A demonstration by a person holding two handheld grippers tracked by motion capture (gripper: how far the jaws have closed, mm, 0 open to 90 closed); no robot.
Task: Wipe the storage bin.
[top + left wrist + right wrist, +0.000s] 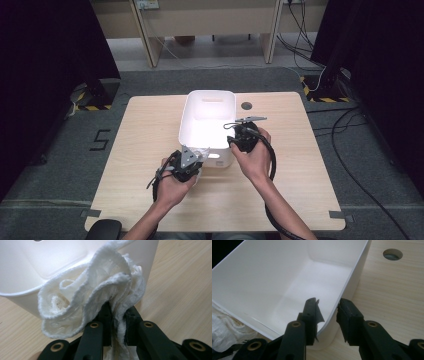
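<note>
A: Watching the white cloth (95, 290) first, I'd say the main risk is that it snags on the rim of the white bin (209, 102) instead of dropping inside. It is bunched in loose folds against the bin's near wall, close to the near left corner of the bin, and part of it hangs outside the rim. If it were let go there, my guess is it would slide down onto the desk (135, 150) rather than into the bin.

B: And the bin itself?

A: It sits about mid-desk, toward the far edge, and looks light. The right gripper (328, 312) straddles the near right wall, one jaw inside and one outside. A pull or twist from that side could tip or drag the bin, and the cloth would miss.

B: How do the jaws stand?

A: The left gripper (117, 315) is clamped tight on the cloth; a strip of it runs down between the pads, and the rest blooms above them. On the right gripper the jaws stand partly apart with the bin wall between them. The inner pad seems to touch the wall, while the outer one stands just off it, so I would not call it a firm grip

B: So the bin is loosely steadied?

A: That is my reading
</note>
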